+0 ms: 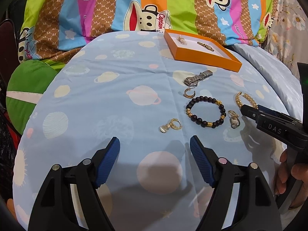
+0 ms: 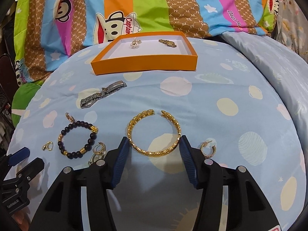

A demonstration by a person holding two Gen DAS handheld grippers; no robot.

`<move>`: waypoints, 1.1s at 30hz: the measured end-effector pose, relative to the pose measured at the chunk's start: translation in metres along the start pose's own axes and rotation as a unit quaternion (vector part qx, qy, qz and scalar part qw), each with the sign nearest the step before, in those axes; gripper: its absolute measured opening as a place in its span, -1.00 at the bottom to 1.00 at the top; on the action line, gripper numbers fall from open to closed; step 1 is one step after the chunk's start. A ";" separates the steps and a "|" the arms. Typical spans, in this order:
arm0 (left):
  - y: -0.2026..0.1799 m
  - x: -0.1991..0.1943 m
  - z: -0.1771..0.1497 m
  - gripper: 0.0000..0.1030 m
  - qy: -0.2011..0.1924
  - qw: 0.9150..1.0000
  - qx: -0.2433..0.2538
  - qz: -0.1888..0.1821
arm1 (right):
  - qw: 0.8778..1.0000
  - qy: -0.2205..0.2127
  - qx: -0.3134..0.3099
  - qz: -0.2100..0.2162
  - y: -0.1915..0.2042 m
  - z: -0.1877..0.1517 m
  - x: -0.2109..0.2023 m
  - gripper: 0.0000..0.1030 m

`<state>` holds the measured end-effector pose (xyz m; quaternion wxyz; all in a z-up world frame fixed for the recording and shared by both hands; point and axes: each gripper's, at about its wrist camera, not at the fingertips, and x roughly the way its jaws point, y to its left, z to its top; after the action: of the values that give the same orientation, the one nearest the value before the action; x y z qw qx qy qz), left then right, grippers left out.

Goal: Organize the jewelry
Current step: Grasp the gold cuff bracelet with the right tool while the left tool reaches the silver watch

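Observation:
A gold bangle (image 2: 154, 150) lies on the blue planet-print cloth, its gap facing away. My right gripper (image 2: 154, 140) straddles the bangle's near half, blue pads against its two sides; the left wrist view shows this gripper (image 1: 250, 110) at the bangle (image 1: 238, 101). My left gripper (image 1: 155, 144) hovers open over bare cloth, nothing between its fingers. The orange tray (image 2: 144, 65) stands farther back with a sparkly earring (image 2: 135, 43) and a gold watch (image 2: 167, 43) inside.
Loose on the cloth: a silver watch (image 2: 102, 95), a dark beaded bracelet (image 2: 80, 123), a small hoop (image 2: 70, 117), a stone earring (image 2: 47, 146), a ring-like piece (image 2: 99, 149), a hoop earring (image 2: 207, 150). A striped cartoon quilt (image 2: 154, 9) rises behind.

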<state>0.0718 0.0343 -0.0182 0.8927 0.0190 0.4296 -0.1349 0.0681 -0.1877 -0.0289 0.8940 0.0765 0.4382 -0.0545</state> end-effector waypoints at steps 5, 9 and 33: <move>0.000 0.000 0.000 0.42 0.001 1.000 0.000 0.000 | 1.000 -0.013 0.003 0.003 -0.001 -0.002 -0.007 -0.04; 0.000 0.000 0.003 0.42 0.000 1.000 0.000 -0.001 | 1.000 -0.023 0.003 0.009 -0.004 -0.008 -0.022 -0.04; -0.066 0.063 0.093 0.41 0.008 0.997 0.065 -0.027 | 0.999 -0.037 0.025 0.017 -0.043 -0.041 -0.076 -0.03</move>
<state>0.1635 -0.0572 -0.0026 0.8820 0.0668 0.4275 -0.1868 -0.0170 -0.2203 0.0027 0.9081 0.1040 0.4022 -0.0534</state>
